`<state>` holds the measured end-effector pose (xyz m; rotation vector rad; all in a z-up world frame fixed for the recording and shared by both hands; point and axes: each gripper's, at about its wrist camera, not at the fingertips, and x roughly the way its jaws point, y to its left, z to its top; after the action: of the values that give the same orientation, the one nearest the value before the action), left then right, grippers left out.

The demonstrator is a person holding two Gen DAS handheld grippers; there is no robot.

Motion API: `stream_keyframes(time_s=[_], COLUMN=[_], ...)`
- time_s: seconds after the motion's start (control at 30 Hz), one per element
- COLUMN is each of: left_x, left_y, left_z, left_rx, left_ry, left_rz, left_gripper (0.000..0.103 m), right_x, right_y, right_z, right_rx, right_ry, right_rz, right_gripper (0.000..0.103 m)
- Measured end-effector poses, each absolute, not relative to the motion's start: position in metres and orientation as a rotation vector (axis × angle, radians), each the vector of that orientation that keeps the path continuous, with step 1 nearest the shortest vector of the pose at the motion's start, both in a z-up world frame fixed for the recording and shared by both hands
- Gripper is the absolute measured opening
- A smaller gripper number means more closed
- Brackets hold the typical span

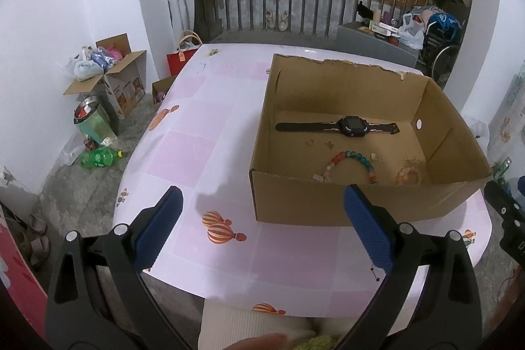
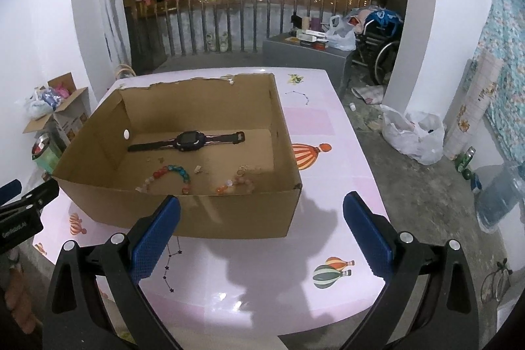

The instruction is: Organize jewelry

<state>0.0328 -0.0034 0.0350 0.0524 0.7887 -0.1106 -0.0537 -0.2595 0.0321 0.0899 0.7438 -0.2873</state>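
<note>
An open cardboard box (image 1: 328, 202) (image 2: 229, 215) stands on the pink table (image 1: 203, 153) (image 2: 315, 127). Inside lie a black watch (image 1: 347, 126) (image 2: 188, 140), a multicoloured bead bracelet (image 1: 352, 159) (image 2: 174, 173), an orange bead bracelet (image 1: 408, 174) (image 2: 234, 182) and small pale pieces (image 1: 328, 144). My left gripper (image 1: 262, 202) hangs open above the table, just before the box's near wall. My right gripper (image 2: 262, 212) is open too, at the box's near right corner. Neither holds anything. The other gripper's black body shows at each view's edge (image 1: 505, 212) (image 2: 23, 212).
Cardboard boxes and bags (image 1: 105, 71), a metal bin (image 1: 92, 120) and green bottles (image 1: 98, 158) clutter the floor left of the table. A white plastic bag (image 2: 413, 136) and a water jug (image 2: 498, 195) sit on the floor to the right. A balcony railing (image 1: 295, 5) is behind.
</note>
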Motion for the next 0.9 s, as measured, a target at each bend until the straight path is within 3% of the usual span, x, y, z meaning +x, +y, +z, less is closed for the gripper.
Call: stream_keyframes(time_s=[0.9], left_x=[0.0356], left_y=[-0.0025], left_z=[0.0285], left_rx=[0.067], left_ry=[0.815], left_rz=[-0.115], left_gripper=[0.095], right_x=[-0.0515], right_y=[-0.2603], right_z=[0.0259], right_rx=[0.103], right_ry=[0.762], right_rz=[-0.295], right_gripper=[0.097])
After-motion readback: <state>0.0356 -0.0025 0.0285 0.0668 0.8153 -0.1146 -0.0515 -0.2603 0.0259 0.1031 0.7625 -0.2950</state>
